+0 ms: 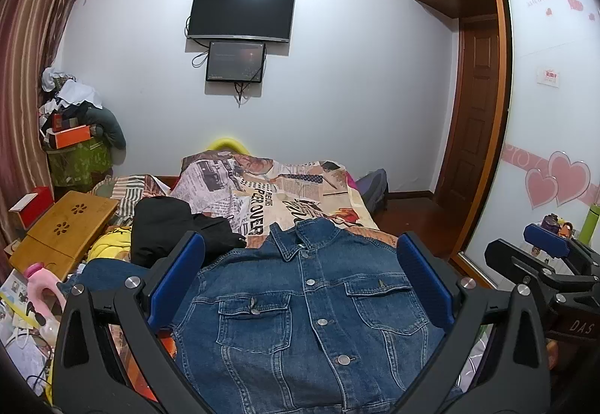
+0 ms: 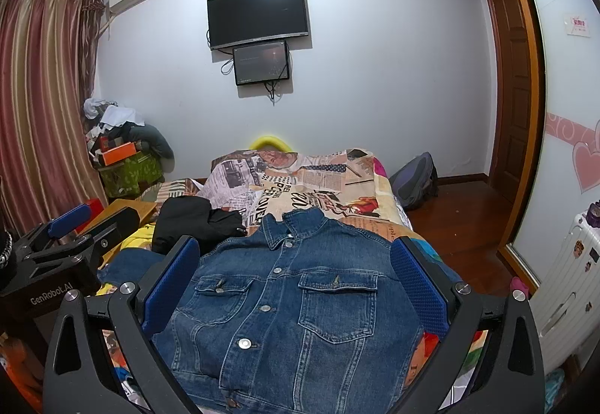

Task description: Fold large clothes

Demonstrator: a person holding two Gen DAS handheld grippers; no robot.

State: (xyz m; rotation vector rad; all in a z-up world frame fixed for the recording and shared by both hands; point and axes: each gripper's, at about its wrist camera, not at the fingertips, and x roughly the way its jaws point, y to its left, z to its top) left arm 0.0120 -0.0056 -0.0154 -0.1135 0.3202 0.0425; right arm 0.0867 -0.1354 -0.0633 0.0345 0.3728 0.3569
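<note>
Bed (image 1: pixel 318 204) bears denim jacket (image 1: pixel 311 305); both grippers gape wide, holding nothing.

Bed (image 1: pixel 375 222) with newspaper-print cover, denim jacket (image 1: pixel 311 305) spread flat, black garment (image 1: pixel 165 226) beside it, perhaps a hoodie

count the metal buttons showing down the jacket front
4 on the jacket placket: by the collar, upper chest, mid, lower. Lower ones may be hidden.
</note>
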